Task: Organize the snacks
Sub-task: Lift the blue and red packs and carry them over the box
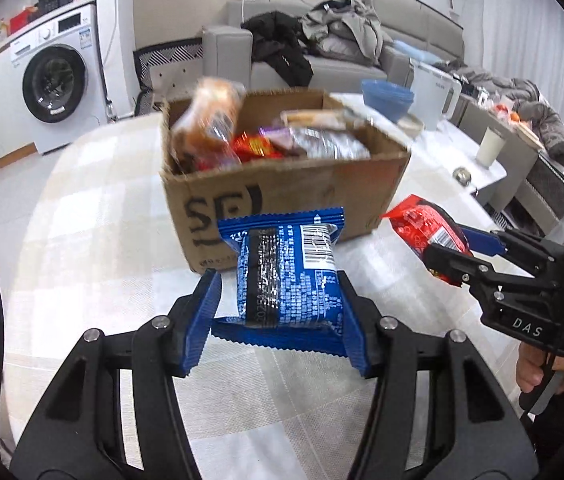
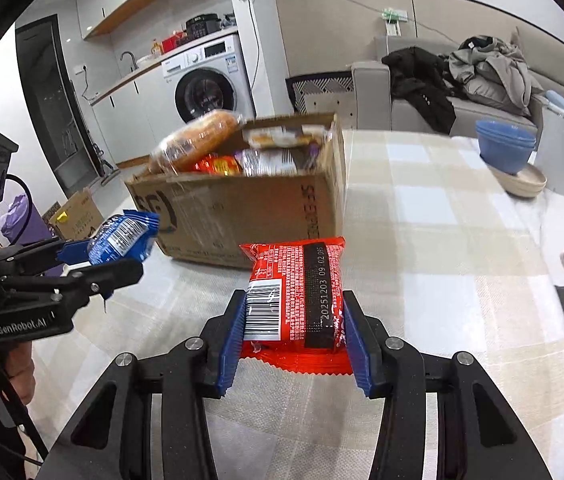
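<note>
Left jaws (image 1: 279, 280) clamping blue packet (image 1: 288, 268), right jaws (image 2: 292, 312) red packet (image 2: 296, 296); washbasin tap (image 2: 127, 58) only rightward

The brown cardboard box (image 1: 282, 196) is sitting on the checked tablecloth (image 1: 81, 240), with wrapped snack packets (image 1: 265, 140) lying in it. The blue foil packet (image 1: 288, 272) is hanging near the box in the left gripper (image 1: 282, 308). The red foil packet (image 2: 296, 300) is sitting to its right in the right gripper (image 2: 292, 320). Stacked blue bowls (image 2: 506, 148) are standing far right of the box.
</note>
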A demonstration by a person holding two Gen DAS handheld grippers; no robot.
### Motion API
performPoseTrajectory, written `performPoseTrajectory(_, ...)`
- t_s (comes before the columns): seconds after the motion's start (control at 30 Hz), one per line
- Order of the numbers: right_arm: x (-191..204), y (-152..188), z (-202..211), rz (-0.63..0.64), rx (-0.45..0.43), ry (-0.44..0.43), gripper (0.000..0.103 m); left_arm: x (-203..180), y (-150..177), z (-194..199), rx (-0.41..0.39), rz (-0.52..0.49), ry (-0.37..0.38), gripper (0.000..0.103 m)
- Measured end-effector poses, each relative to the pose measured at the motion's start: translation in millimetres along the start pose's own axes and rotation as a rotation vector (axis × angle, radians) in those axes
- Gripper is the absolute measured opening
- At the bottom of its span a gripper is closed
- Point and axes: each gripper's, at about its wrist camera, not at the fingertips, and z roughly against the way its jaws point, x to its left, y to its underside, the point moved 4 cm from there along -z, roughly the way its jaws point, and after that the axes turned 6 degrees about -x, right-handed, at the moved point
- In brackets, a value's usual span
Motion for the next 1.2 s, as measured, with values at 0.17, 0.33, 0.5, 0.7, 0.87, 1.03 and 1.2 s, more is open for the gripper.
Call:
performPoseTrajectory(0.17, 4.2, -12.0, 15.5, 0.012, -0.045, -0.006, 0.046, 12.5, -18.0, 33.5, -0.053, 0.014, -0.016, 0.053)
performPoseTrajectory(0.33, 9.0, -31.0, 31.0, 0.023, -0.102, -0.015, 0.046, 28.7, -36.6, 62.4, -0.093, 0.021, -0.031, 0.053)
performPoseTrajectory(0.5, 11.4, -52.7, 44.1, 0.019, -0.158, -0.031, 0.046, 37.6, -53.1, 81.8, -0.128, 0.024, -0.040, 0.053)
performPoseTrajectory(0.7, 13.8, -82.0, 55.9, 0.032, -0.215, -0.040, 0.046, 43.8, -75.2, 98.2, -0.157, 0.011, -0.048, 0.053)
performPoseTrajectory(0.87, 16.6, -102.6, 58.9, 0.046, -0.244, -0.044, 0.046, 40.4, -95.4, 101.6, -0.177, 0.001, -0.050, 0.054)
performPoseTrajectory(1.03, 16.2, -122.4, 54.5, 0.042, -0.259, -0.057, 0.046, 39.4, -115.0, 93.8, -0.181, -0.004, -0.045, 0.054)
performPoseTrajectory(1.2, 13.0, -136.1, 45.2, 0.036, -0.258, -0.066, 0.046, 39.4, -131.9, 79.4, -0.184, 0.003, -0.034, 0.054)
